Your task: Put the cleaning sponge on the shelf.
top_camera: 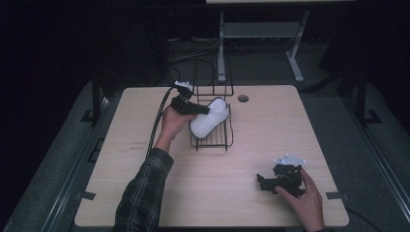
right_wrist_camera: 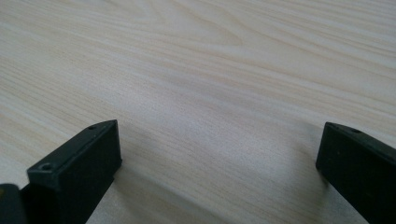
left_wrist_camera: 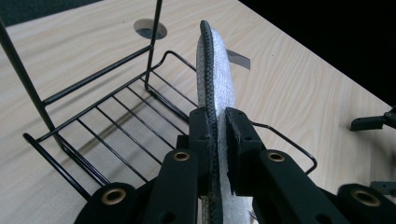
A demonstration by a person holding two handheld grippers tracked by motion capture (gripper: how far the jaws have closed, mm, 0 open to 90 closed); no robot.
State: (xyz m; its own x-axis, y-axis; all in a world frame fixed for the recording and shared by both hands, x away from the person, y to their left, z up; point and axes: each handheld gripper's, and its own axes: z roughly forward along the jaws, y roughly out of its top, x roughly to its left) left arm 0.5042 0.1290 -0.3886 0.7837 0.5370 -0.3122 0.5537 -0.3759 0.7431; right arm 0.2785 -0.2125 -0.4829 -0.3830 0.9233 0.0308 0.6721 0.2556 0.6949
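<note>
So the left hand is reaching out over the far-left part of the light wood-grain table, plaid sleeve coming in from the near edge, forearm angled up and away. It's holding the left gripper pointed toward the right, at the black wire rack that sits at the far middle of the table.

In the left gripper view the two black jaws are pinched onto the edge of a flat white fuzzy insole with a dark rim. It stands on edge between the pads, thin side toward the camera, with the rack just beside and under it. From the high view the insole is over the rack's tray, its long axis running from near-left to far-right, rounded far end up by the rack's tall back frame. Can't tell whether it's resting on the wires or just hanging above them.

The right hand is parked low on the table at the near right, well apart from the rack. The right gripper points left. In its own view the jaws are spread wide, just bare tabletop between them.

Count: one insole, one rack, two grippers, two hands.
</note>
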